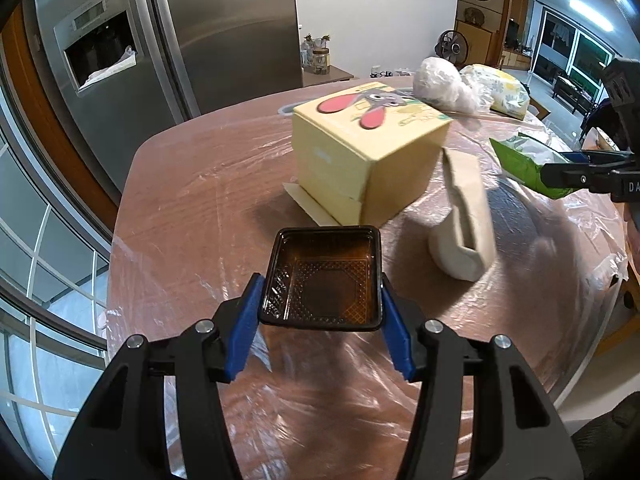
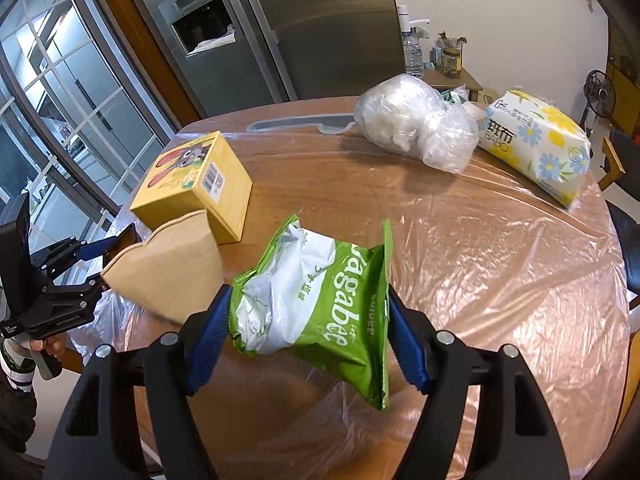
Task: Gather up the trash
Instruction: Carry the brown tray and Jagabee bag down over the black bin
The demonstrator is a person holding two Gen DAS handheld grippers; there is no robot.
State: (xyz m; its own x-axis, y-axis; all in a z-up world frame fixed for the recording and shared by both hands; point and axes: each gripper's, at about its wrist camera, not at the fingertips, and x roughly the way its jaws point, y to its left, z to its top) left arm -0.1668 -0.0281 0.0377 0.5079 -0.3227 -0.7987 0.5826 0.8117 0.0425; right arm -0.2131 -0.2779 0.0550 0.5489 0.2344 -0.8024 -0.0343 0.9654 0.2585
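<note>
Left gripper (image 1: pixel 320 308) around dark, clear, square plastic tray (image 1: pixel 322 278).

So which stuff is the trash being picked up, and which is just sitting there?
Trash in hand:
- brown square plastic tray, in left gripper
- green crumpled snack bag, in right gripper

Just lying about:
- yellow cardboard box
- flowery tissue pack
- clear plastic bundle

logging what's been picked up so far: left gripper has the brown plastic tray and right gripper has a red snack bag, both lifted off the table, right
One detail is off: the snack bag in the right gripper is green, not red, as the right wrist view shows. The rest stands: the left gripper holds the brown plastic tray, and both appear lifted off the table.
</note>
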